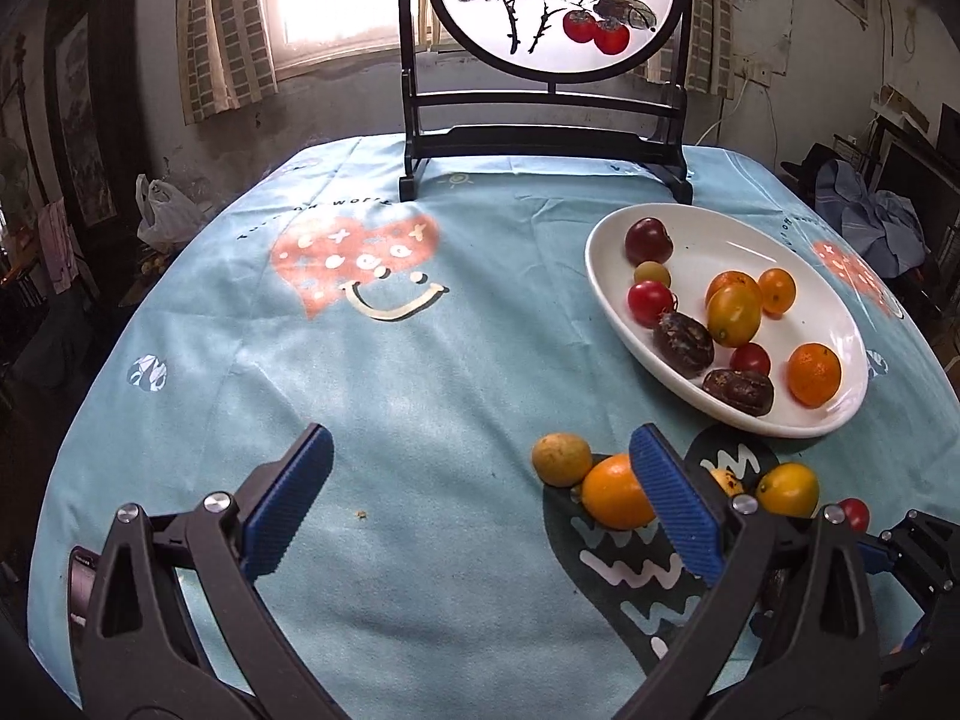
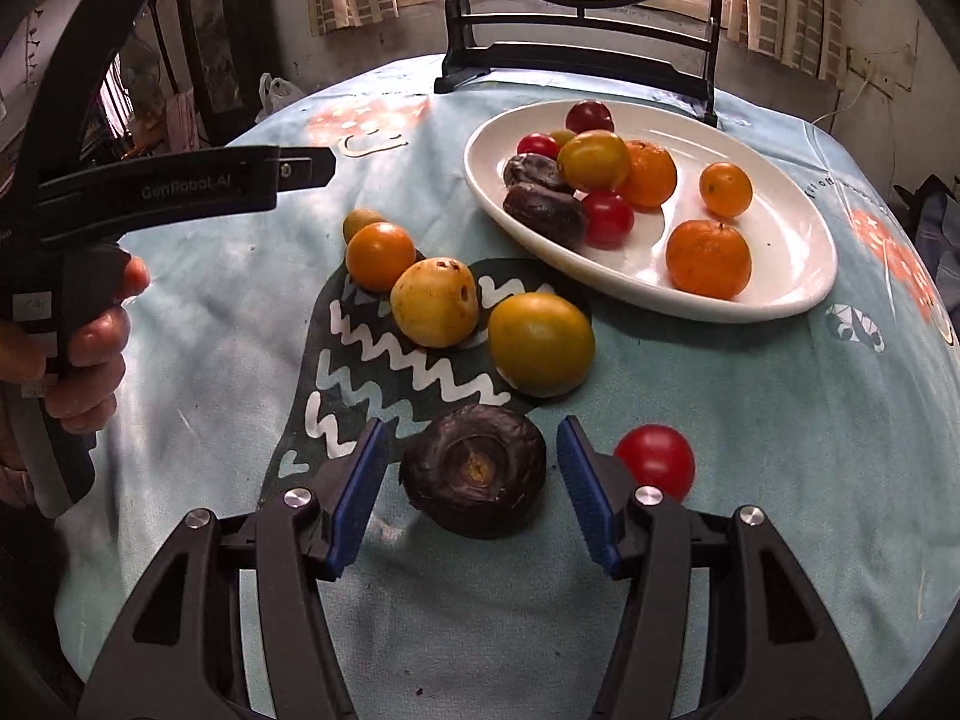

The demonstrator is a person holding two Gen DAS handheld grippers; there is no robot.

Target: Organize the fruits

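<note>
A white oval plate (image 2: 792, 294) (image 1: 690, 228) holds several fruits: oranges, red tomatoes, dark wrinkled fruits. Loose on the cloth lie a dark wrinkled fruit (image 2: 474, 480), a red tomato (image 2: 657, 459), a yellow-green fruit (image 2: 540, 343), a pale yellow fruit (image 2: 435, 302), an orange (image 2: 380, 256) and a small tan fruit (image 2: 360, 222). My right gripper (image 2: 471, 495) is open, its blue pads on either side of the dark fruit, not touching. My left gripper (image 1: 480, 501) is open and empty over bare cloth, with an orange (image 1: 615, 489) just beyond its right finger.
A light blue printed tablecloth (image 1: 390, 390) covers the round table. A black-framed round painted screen (image 1: 540, 120) stands at the back. The left tool and the hand on it (image 2: 90, 324) show at the left of the right wrist view.
</note>
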